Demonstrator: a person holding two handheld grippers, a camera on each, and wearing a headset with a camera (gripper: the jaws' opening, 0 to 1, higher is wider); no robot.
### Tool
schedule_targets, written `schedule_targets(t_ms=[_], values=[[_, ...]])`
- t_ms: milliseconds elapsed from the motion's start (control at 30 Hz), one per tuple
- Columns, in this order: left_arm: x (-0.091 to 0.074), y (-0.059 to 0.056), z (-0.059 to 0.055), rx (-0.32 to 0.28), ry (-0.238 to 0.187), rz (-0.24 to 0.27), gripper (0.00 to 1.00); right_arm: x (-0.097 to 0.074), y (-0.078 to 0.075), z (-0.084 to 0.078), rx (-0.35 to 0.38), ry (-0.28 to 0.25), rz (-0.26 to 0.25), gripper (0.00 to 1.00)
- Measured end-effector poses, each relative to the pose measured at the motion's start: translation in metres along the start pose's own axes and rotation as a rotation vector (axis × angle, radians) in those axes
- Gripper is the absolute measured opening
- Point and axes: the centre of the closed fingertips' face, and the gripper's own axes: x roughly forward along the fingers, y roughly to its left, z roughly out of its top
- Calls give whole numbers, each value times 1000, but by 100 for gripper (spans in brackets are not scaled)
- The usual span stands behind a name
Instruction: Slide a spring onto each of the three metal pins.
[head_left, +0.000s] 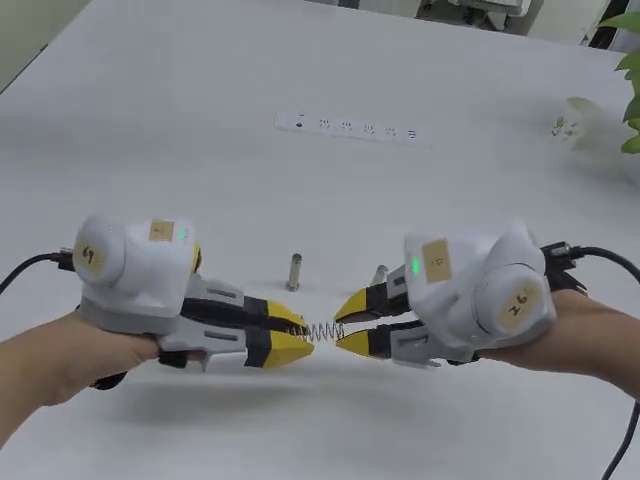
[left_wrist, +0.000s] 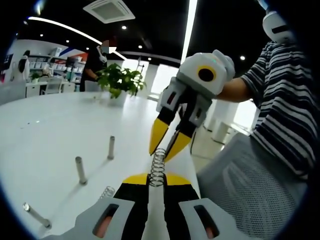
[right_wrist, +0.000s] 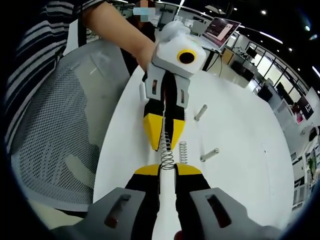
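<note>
The left gripper (head_left: 308, 336) was clamped on one end of a thin coiled steel spring (head_left: 324, 331). The right gripper (head_left: 340, 331) stood narrowly apart around the other end, above the white counter (head_left: 200, 150), near a short upright metal pin (head_left: 294, 272).

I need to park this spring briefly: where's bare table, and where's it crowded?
Free: the white tabletop between the white power strip and the upright metal pin, also left of that pin. Crowded: just beyond the left claw and right claw, where pins stand near the metal coil spring between them.
</note>
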Motion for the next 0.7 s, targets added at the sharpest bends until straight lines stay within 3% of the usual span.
schedule_targets(t_ms=[167,500,700], values=[[1,-2,-3,16,20,2,2,-4,-4,13,33,-53,2,8],[-1,0,-1,17,15,11,2,-5,-4,18,36,-69,8,8],[1,0,-2,22,19,10,2,-8,-5,29,61,-112,15,8]])
